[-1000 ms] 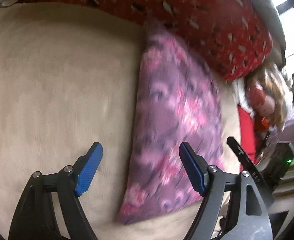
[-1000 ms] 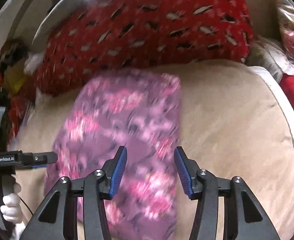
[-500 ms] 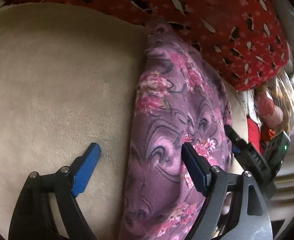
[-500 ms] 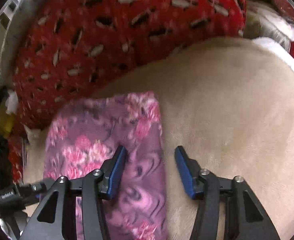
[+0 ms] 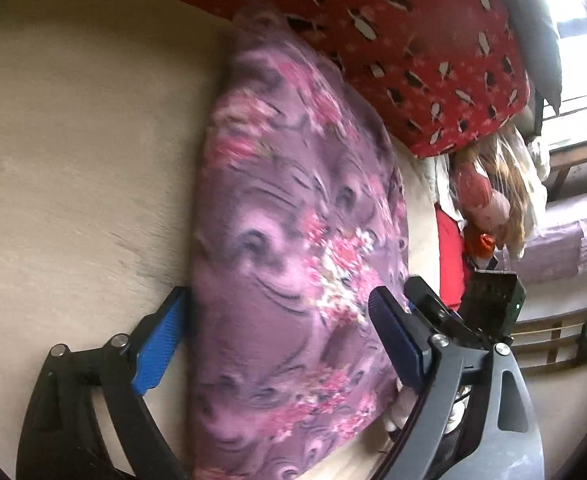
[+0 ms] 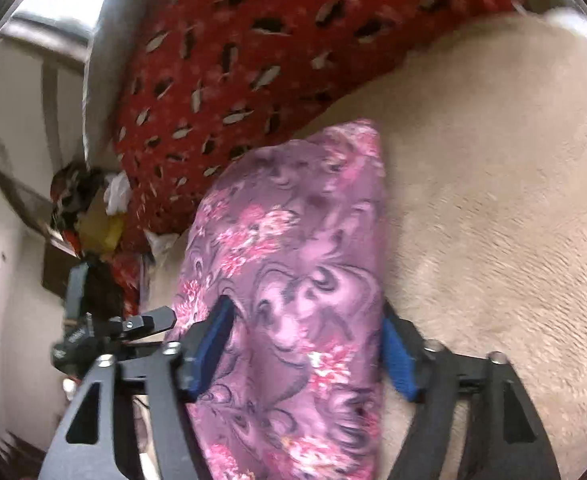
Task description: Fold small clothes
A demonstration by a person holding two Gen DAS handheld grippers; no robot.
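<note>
Left wrist view: nearest the lens, the left gripper (image 5: 277,340) has its blue-padded fingers (image 5: 159,354) spread wide, one on each side of the purple floral garment (image 5: 293,264). The left pad sits at the garment's left edge on the beige blanket (image 5: 73,160); the right pad lies over the cloth near its right edge. The pads straddle the folded cloth but whether they press it cannot be told. Just beyond the garment's right edge, the right gripper's dark body shows.

In the right wrist view, the right gripper (image 6: 305,348) is likewise wide apart across the same garment (image 6: 293,272), its left finger over the cloth, its right finger at the garment's right edge against the blanket (image 6: 493,180). The left gripper's tip appears just left of the garment.

The garment lies as a long folded strip on the blanket, its far end touching the red patterned pillow (image 5: 413,40). Beyond the garment's right side, in the left wrist view, a heap of clutter (image 5: 489,192) sits below the pillow's corner.
</note>
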